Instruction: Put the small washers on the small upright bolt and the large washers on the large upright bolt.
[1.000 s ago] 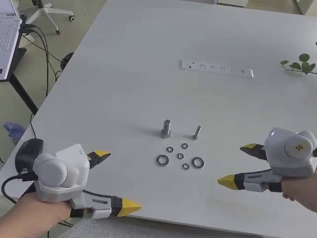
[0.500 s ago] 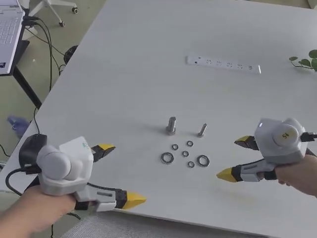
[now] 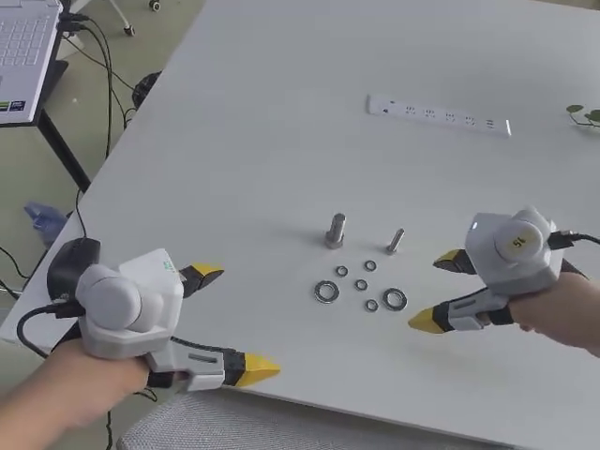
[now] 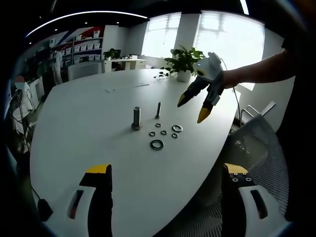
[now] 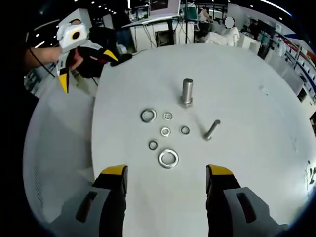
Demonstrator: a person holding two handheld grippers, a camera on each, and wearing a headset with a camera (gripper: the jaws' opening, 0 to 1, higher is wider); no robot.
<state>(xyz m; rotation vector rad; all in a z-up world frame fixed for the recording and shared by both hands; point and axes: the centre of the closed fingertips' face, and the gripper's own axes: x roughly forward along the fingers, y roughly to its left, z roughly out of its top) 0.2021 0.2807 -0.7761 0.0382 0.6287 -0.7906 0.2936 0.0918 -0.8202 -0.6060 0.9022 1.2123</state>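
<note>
A large upright bolt and a small bolt stand mid-table. In front of them lie two large washers and several small washers. My right gripper is open and empty, just right of the washers, with the nearer large washer a little ahead of its jaws. My left gripper is open and empty at the table's near left edge, well short of the washers.
A white power strip lies far back on the white table. A potted plant stands at the far right side. A laptop and cables sit beyond the table's left edge. A chair is below the near edge.
My right gripper has moved left, closer to the washers. The head camera has shifted, so everything sits a little higher and further right in view. The left gripper has hardly moved.
</note>
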